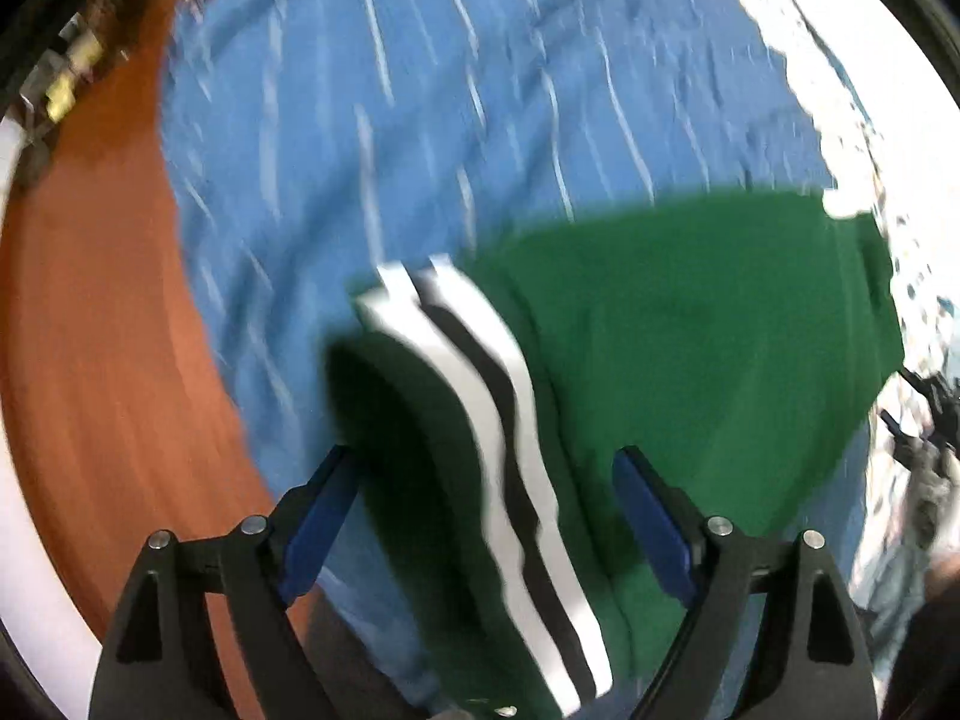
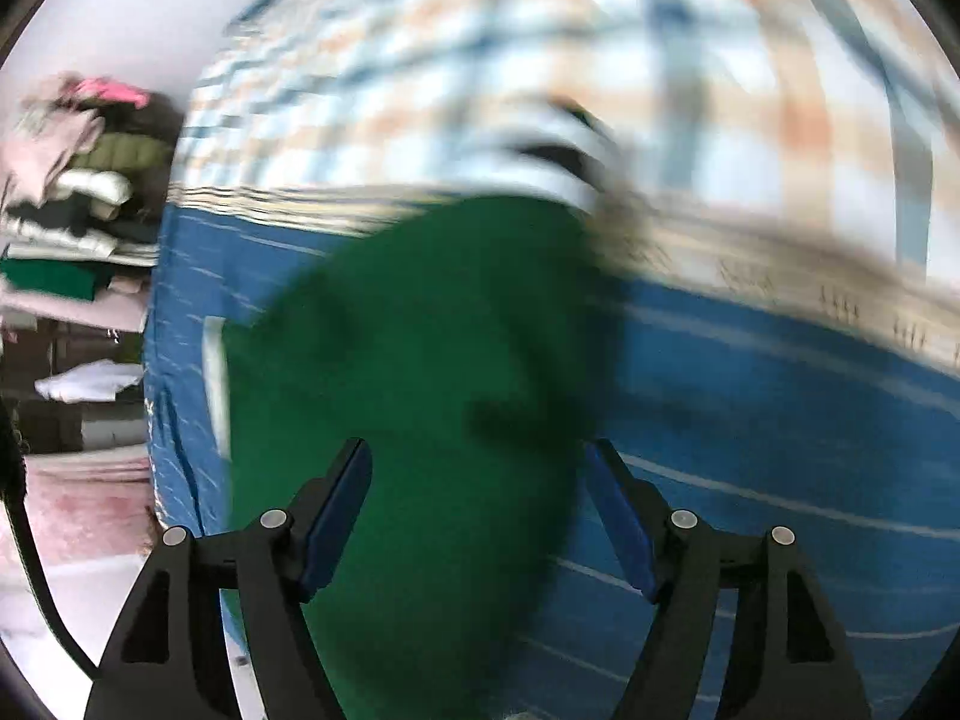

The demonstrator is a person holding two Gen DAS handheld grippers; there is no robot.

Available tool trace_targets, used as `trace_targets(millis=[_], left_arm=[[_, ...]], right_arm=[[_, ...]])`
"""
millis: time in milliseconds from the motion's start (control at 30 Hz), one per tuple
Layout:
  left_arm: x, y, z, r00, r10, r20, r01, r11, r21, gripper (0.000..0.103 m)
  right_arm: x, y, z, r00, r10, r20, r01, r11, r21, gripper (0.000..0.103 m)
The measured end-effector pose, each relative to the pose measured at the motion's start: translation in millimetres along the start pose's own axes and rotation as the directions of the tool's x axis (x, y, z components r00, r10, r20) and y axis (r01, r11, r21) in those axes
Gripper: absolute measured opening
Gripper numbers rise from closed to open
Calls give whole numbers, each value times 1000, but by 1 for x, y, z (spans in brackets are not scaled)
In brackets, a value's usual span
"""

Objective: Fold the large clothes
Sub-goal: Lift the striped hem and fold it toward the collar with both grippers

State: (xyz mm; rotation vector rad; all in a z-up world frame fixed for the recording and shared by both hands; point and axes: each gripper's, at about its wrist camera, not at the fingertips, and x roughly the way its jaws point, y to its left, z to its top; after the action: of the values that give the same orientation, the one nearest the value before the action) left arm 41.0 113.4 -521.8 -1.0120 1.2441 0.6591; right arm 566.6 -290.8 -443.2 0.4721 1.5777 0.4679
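A green garment (image 1: 690, 312) with white and black stripes (image 1: 480, 372) lies on a blue sheet with thin white lines (image 1: 360, 120). My left gripper (image 1: 483, 450) hangs just above it, open, with the striped part running between its blue pads (image 1: 318, 516) and neither pad pressing. In the blurred right wrist view the same green garment (image 2: 408, 360) spreads under my right gripper (image 2: 475, 443), whose jaws also stand apart with nothing pinched. A striped edge (image 2: 558, 144) shows at the garment's far end.
Brown floor (image 1: 90, 330) runs along the sheet's left side. A pale plaid cover (image 2: 480, 60) lies beyond the blue sheet (image 2: 780, 420). A stack of folded clothes (image 2: 78, 192) and a white cloth (image 2: 90, 381) sit at the left.
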Motion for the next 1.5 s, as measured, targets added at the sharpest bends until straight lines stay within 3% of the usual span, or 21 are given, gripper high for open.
trace_targets(millis=[100,233,300,333,467,667,867,900,967,1033,1067,1100,1167,1300,1367,1433,1500], left_arm=[[26,-9,2,1000,3,2,-3,1000,11,86],[35,-20,17,994,47,101,-47,999,2,86],[33,-23,25,989,62,133,-63,998,-1,86],[32,-24,28,988,71,137,-72,997,3,86],[33,-35,41,987,86,138,-94,994,52,86],[25,-67,91,986,74,150,-109,963,246,86],[1,-106,147,986,-18,168,-49,920,388,86],[-9,-107,151,984,-35,173,-35,922,387,86],[-31,-101,157,981,-71,181,4,938,348,86],[-47,-80,143,980,-95,173,44,959,278,86],[-50,-67,125,983,-97,154,59,970,236,86],[-49,-61,111,986,-95,135,66,976,207,86],[-42,-44,70,993,-91,75,80,987,141,86],[-12,-24,3,990,-124,-74,126,992,15,86],[10,-21,-10,980,-175,-98,169,984,-63,86],[28,-26,-7,978,-197,-75,188,976,-109,86],[24,-35,-2,988,-151,11,151,984,-92,65]], right_arm=[[51,-17,6,984,169,-47,-167,985,41,75],[78,-13,16,966,257,22,-258,964,64,76],[82,-5,16,959,282,39,-284,957,58,31],[81,0,13,960,278,47,-280,958,64,22],[43,-6,-8,948,292,129,-309,942,135,13],[-56,-80,-91,939,213,270,-291,911,291,11],[-133,-186,-227,930,60,364,-271,780,564,11],[-139,-205,-260,925,36,379,-284,730,621,11],[-143,-225,-298,924,6,382,-286,673,682,11],[-137,-245,-340,928,-10,372,-295,592,750,13],[-131,-255,-353,934,-6,358,-291,570,769,19],[-127,-263,-361,942,-11,336,-271,568,777,25],[-124,-268,-369,960,-32,279,-208,582,786,58],[-130,-272,-381,971,-30,236,-164,636,754,66],[-138,-267,-379,976,-35,214,-135,673,727,66],[-142,-256,-378,981,-47,190,-100,711,696,66],[-141,-235,-370,984,-62,169,-67,744,665,66]])
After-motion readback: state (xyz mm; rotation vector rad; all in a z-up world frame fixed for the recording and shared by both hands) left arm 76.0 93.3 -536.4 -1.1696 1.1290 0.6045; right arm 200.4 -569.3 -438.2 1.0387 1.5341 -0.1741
